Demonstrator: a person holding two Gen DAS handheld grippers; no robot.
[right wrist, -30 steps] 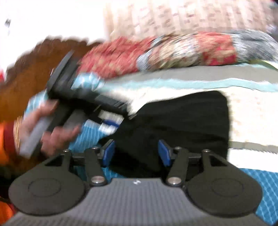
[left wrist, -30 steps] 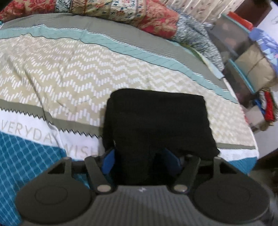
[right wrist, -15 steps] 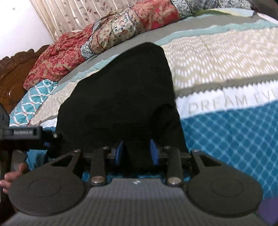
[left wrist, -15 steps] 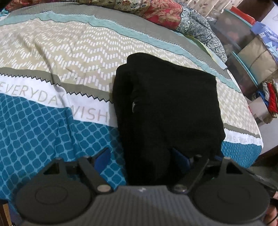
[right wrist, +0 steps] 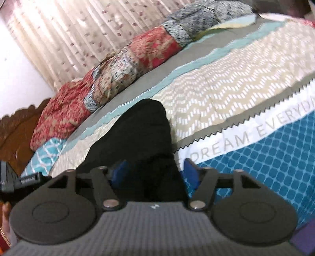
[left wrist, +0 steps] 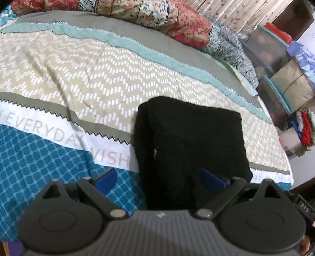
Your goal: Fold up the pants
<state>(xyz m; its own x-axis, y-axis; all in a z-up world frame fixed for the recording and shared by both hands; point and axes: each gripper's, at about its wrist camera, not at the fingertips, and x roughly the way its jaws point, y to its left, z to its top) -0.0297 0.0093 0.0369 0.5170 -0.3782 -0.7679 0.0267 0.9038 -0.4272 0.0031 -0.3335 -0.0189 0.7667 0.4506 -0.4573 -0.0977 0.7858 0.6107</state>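
The left gripper (left wrist: 159,178) has just spread wide, pinching nothing, and the right gripper (right wrist: 155,171) has just opened too. Black pants (left wrist: 189,141) lie folded at twelve o'clock on the bed (left wrist: 98,78); soft, floppy, best grabbed by corners

Bedspread (left wrist: 82,82) bare w/ free room from 9 to 12 o'clock of folded pants (left wrist: 189,141), pillows (left wrist: 157,13) wall off far edge at 12, storage boxes (left wrist: 283,74) crowd bedside at 2.
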